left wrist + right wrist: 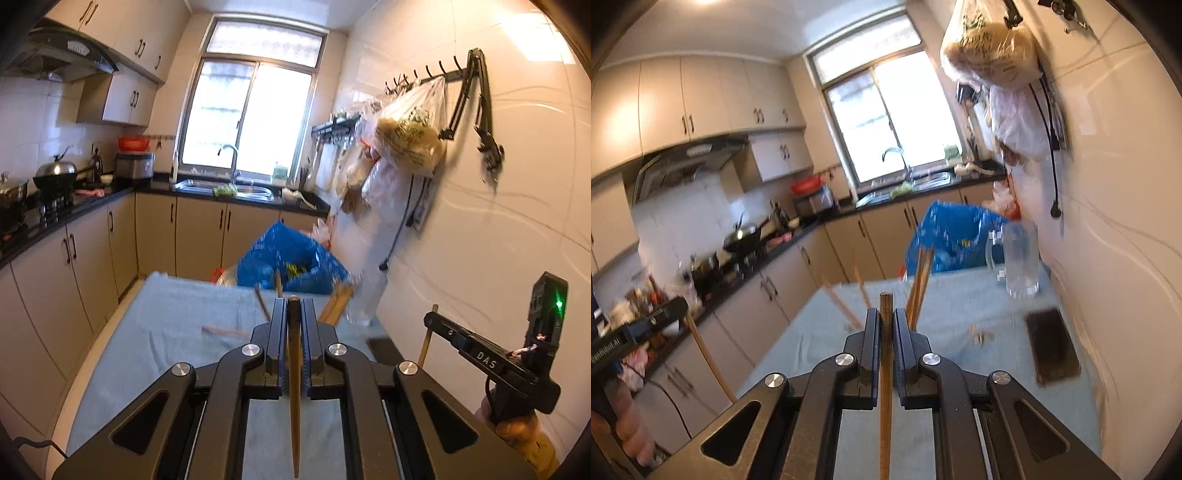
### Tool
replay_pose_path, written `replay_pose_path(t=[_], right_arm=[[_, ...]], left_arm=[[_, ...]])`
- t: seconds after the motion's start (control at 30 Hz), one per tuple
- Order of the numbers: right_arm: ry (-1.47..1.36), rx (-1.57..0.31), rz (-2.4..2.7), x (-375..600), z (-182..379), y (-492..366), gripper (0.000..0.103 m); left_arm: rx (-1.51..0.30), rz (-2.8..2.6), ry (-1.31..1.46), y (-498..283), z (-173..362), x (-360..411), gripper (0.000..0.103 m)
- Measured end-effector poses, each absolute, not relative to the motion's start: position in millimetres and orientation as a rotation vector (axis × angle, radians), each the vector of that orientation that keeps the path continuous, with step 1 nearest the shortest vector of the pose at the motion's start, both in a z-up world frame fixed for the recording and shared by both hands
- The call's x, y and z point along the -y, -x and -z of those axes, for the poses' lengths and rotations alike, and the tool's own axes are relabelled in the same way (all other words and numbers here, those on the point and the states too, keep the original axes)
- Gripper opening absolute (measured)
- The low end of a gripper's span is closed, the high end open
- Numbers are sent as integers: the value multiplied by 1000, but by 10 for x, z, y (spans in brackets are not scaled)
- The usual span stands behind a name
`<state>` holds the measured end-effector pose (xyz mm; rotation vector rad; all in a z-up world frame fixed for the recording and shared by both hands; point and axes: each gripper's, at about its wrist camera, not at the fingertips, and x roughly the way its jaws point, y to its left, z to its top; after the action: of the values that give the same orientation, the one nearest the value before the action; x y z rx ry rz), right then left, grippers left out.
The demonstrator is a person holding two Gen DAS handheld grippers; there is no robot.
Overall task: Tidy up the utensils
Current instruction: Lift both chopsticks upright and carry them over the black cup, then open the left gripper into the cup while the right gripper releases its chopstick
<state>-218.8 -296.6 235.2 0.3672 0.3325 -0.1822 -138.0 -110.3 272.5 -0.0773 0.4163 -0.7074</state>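
Chopsticks: one is sitting clamped in each claw; more are lying scattered on the table [177, 317] ahead of the claws, with a bundle [919, 284] leaning upright just beyond the right claw's tips.
Surface: a pale blue-grey cloth is covering the table; a blue bag [291, 258] is standing at its far edge.
Room: a kitchen, with a window [251, 114] and a sink [236, 188] lying straight ahead, cabinets and a stove running off to the left, and bags [402, 133] hanging on the tiled wall to the right.
Right view only: a clear glass mug [1019, 258] is standing ahead and to the right near the wall, and a dark phone [1052, 343] is lying nearer, on the right.
Left view only: the wall hook rail [424, 77] is showing.
Left claw [294, 306]: its fingers are pressing nearly together on a brown chopstick [294, 387] that is running back toward the camera.
Right claw [886, 317]: its fingers are closing tightly around a chopstick [885, 387], whose blunt end is poking just past the tips.
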Motion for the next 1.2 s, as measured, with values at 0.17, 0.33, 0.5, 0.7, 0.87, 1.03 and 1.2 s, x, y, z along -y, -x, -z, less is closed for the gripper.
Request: replay_pose_path(t=[0.17,0.33,0.5,0.7,0.87,1.03,1.2], right_arm=[[-418,-234,187,3183,-2607,1797,7],[-407,-147,213,3292,-2757,1440,7],[-385,-120,257,3355,-2698,1069,7],[-384,-166,288,3440,-2390,748,7],[-370,-205,294,3453,-2194,651,7],[-368,-240,287,3455,-2062,630,8],[-380,-263,266,3443,-2013,618,11]], left_arm=[[-374,709,116,995,-2891,1481,6],[-326,667,127,662,-2955,1805,6],[-321,634,121,320,-2879,2089,6],[-372,615,99,10,-2627,2349,6],[-411,612,75,-105,-2442,2452,7],[-428,603,68,-140,-2379,2453,7],[-426,596,79,-92,-2408,2402,7]])
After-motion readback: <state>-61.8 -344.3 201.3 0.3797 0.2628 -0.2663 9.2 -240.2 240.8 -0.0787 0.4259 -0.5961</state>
